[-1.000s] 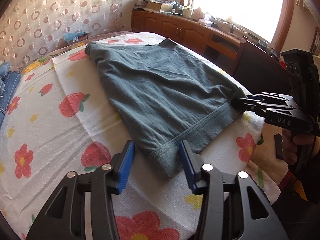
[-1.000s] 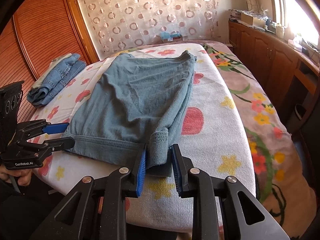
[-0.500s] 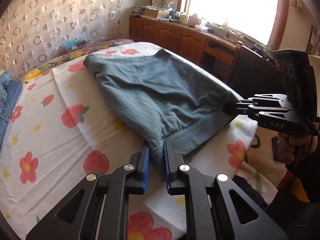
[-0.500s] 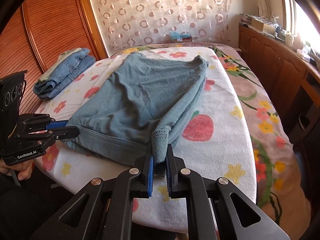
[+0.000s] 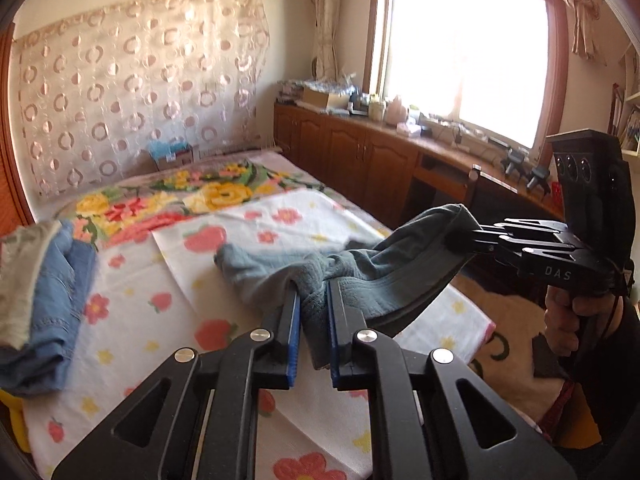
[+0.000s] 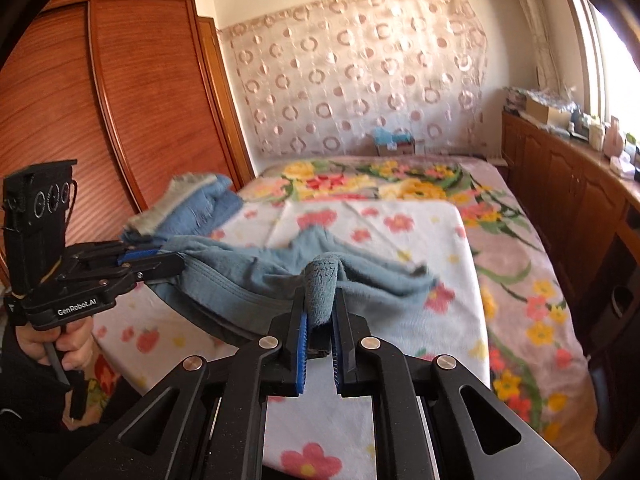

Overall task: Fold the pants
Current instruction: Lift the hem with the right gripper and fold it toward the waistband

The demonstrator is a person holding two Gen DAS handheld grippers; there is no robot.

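Fabric fills both your jaws: the left gripper (image 5: 313,322) is clamped on one waistband corner of the grey-blue pants (image 5: 360,280), and the right gripper (image 6: 320,322) pinches the other, low centre of each view. Between them the pants hang lifted, their far end trailing on the strawberry towel (image 5: 132,320) at mid frame. Judged from the small bite each holds, a quick swing could pull a corner free or drag the trailing end crooked. Upper centre, a small box (image 6: 396,144) holds something blue, too blurred to name.

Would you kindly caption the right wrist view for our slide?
Right gripper and left gripper each clamp the grey-blue pants, lifting them above the floral bed.
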